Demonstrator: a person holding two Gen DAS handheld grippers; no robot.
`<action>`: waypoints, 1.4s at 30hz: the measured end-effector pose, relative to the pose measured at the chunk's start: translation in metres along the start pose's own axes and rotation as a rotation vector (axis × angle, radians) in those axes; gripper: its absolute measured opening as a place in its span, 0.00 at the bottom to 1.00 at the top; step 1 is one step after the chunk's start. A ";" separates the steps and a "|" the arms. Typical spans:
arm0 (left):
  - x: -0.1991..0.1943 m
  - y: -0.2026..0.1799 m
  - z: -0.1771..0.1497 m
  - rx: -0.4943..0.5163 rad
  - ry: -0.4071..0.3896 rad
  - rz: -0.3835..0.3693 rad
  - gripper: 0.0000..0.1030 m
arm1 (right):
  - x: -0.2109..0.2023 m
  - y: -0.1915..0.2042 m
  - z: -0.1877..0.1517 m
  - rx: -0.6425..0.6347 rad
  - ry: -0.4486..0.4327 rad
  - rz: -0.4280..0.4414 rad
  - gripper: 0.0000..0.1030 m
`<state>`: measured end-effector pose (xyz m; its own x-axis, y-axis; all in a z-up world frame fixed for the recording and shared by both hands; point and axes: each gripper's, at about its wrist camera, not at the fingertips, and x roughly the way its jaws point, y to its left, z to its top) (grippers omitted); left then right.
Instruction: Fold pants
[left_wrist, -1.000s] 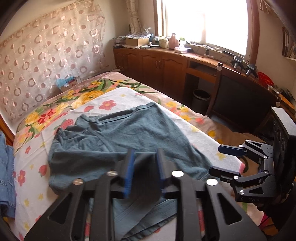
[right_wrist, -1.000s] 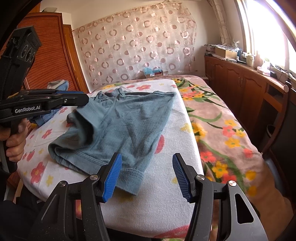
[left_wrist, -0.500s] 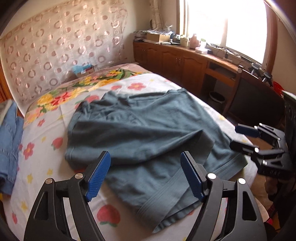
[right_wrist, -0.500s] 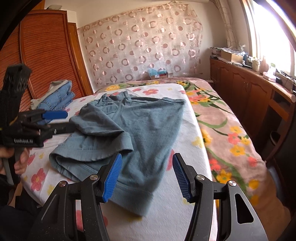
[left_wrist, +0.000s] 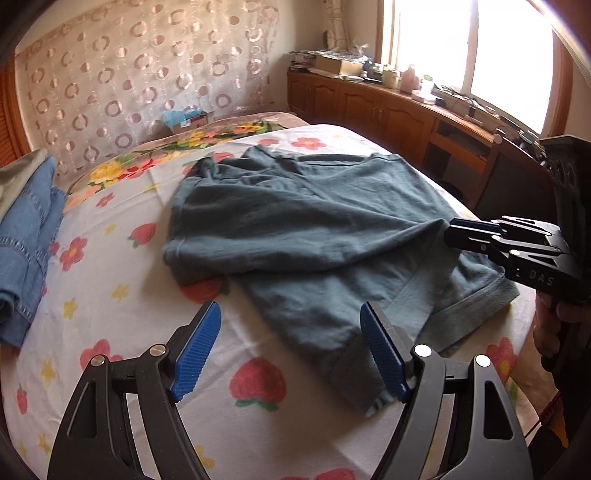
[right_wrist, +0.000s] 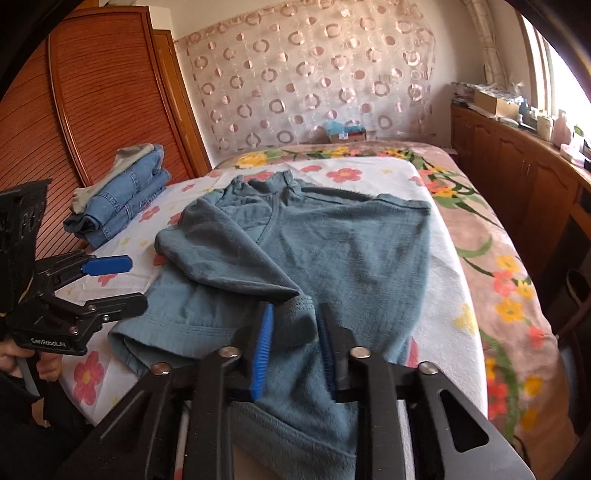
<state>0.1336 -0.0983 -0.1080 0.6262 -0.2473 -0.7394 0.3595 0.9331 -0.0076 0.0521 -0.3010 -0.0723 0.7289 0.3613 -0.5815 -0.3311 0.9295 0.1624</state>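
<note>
1. One pair of teal pants (left_wrist: 314, 229) lies on your bed (left_wrist: 122, 295), one leg folded across the other.
2. Your right gripper (right_wrist: 295, 343) has its jaws clamped on a hem of the pants at the near edge.
3. Your left gripper (left_wrist: 288, 354) hovers over the bed, jaws wide apart, holding nothing.
4. Folded jeans (right_wrist: 122, 199) sit well apart, by the wardrobe (right_wrist: 99, 96).

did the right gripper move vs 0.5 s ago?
Yes. The right gripper has gone forward over the bed onto the teal pants, now shut on the upper leg's hem.
</note>
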 end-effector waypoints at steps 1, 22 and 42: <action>0.000 0.003 -0.001 -0.008 0.000 0.004 0.76 | 0.002 0.000 0.003 0.002 0.005 -0.003 0.20; -0.011 0.020 -0.009 -0.042 -0.017 0.009 0.76 | -0.058 0.010 0.014 0.027 -0.021 0.087 0.06; -0.010 0.010 -0.006 -0.024 -0.025 -0.009 0.76 | -0.057 -0.014 -0.033 0.105 0.054 0.007 0.06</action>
<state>0.1272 -0.0849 -0.1049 0.6404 -0.2620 -0.7220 0.3486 0.9368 -0.0308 -0.0043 -0.3369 -0.0675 0.6922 0.3660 -0.6220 -0.2692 0.9306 0.2480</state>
